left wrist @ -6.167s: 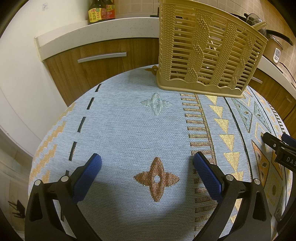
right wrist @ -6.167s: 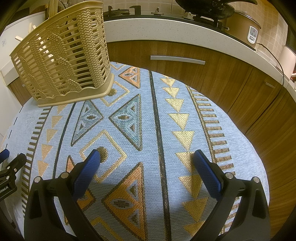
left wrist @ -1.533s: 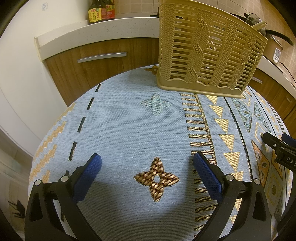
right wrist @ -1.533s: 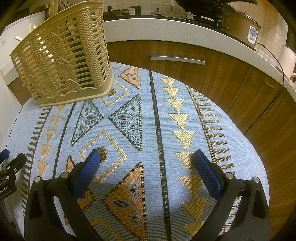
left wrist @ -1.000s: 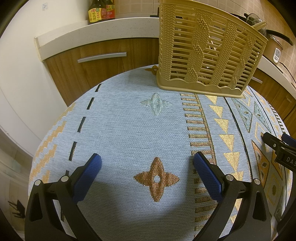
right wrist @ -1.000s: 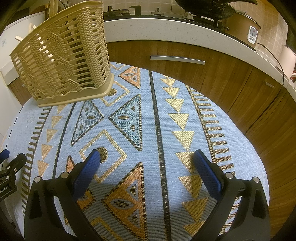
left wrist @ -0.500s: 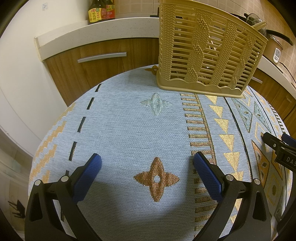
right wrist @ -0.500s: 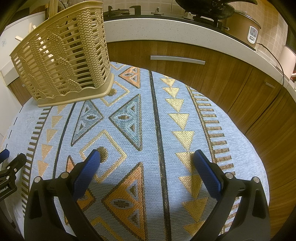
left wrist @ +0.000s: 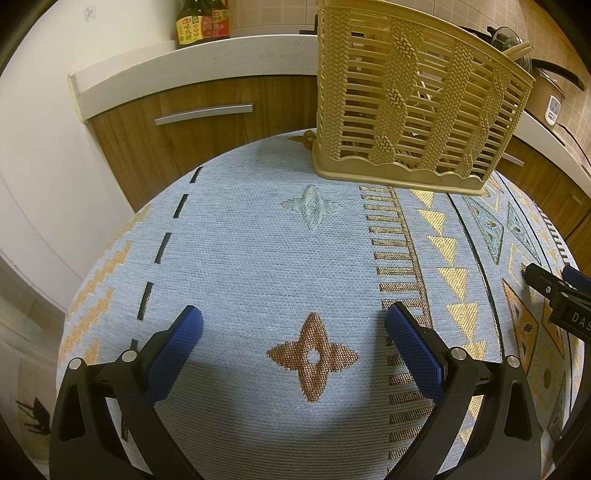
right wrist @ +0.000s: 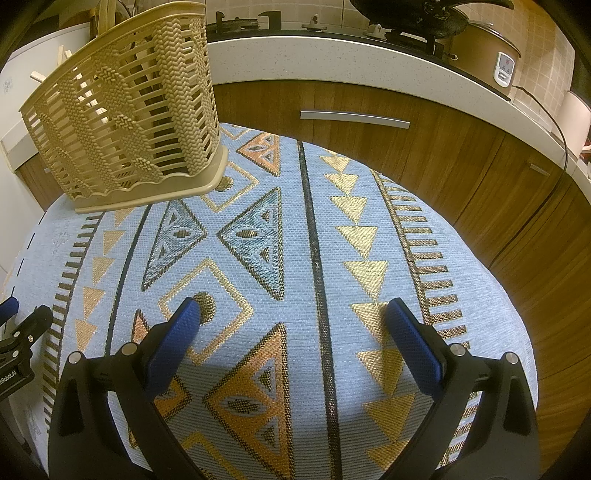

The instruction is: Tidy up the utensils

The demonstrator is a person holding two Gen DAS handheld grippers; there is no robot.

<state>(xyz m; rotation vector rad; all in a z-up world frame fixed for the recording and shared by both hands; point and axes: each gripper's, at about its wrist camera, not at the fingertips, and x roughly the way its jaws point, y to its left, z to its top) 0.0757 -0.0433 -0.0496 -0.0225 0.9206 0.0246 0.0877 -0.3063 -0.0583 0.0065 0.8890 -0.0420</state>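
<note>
Left gripper [left wrist: 293, 321] hangs spread wide over the patterned cloth [left wrist: 240, 258], pinching nothing. Far side, the woven plastic utensil basket [left wrist: 413, 107] looks light and stiff; I'd grab its rim. Utensils inside are mostly hidden behind the slats. Right gripper [right wrist: 293, 314] is spread and empty too.

A pale blue patterned cloth [left wrist: 240, 258] covers the round surface. Behind it run wooden cabinets [right wrist: 461, 155] with metal handles [left wrist: 204, 113] under a white counter [left wrist: 184, 59], which carries sauce bottles [left wrist: 203, 22], a black pan [right wrist: 424, 14] and a rice cooker [right wrist: 487, 48].
</note>
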